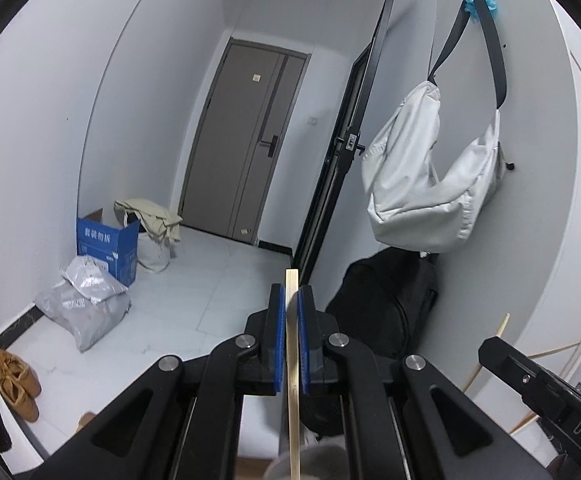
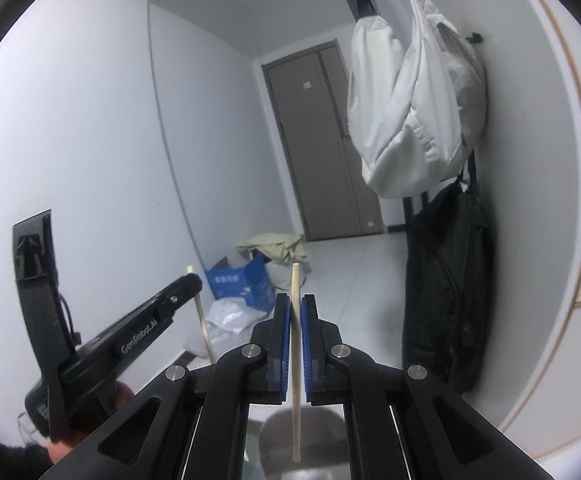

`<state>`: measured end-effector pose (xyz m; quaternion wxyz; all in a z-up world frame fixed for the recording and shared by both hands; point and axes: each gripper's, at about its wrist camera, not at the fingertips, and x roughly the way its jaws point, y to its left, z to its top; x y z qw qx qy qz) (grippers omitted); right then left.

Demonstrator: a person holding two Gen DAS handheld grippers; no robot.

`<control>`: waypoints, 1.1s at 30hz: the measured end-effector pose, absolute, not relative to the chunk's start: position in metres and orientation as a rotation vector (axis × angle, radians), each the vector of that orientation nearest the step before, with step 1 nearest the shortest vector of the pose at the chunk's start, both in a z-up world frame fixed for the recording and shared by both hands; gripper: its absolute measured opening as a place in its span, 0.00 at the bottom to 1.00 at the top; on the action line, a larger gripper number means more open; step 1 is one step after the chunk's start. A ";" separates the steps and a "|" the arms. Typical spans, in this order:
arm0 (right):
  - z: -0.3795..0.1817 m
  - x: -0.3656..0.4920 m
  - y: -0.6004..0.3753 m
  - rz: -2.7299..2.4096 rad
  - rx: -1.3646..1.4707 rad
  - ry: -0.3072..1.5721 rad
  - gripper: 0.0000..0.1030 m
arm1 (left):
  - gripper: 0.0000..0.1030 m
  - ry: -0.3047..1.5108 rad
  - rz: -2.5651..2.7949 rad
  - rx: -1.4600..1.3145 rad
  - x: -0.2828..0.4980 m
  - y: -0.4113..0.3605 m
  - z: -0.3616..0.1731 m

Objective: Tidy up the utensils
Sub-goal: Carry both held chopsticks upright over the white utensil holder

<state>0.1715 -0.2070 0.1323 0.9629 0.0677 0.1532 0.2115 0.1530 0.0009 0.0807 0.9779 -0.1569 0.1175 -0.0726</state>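
Each tool pinches an upright chopstick: the left tool [image 1: 290, 312] holds one chopstick [image 1: 292, 360], the right tool [image 2: 296, 320] another chopstick [image 2: 296, 352]. A bag [image 1: 422, 184] hangs on the wall to the right, above a backpack [image 1: 386, 304]. A box [image 1: 108, 246] stands on the floor at left, before the door [image 1: 246, 140].

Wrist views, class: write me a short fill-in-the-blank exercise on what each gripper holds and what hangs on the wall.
1. The left gripper is shut on one wooden ____.
2. The right gripper holds ____ chopstick between its blue pads.
3. The pale bag hangs above a ____ bag.
4. The cardboard box on the floor is ____.

Missing words: chopstick; one; black; blue
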 end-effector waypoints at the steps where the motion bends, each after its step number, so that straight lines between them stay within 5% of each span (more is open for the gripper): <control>1: 0.129 0.178 -0.206 0.431 0.144 0.309 0.05 | 0.02 0.234 -0.144 -0.314 0.155 0.000 0.079; 33: 0.040 0.218 -0.164 0.526 -0.020 0.521 0.06 | 0.03 0.453 -0.392 -0.220 0.159 -0.006 0.051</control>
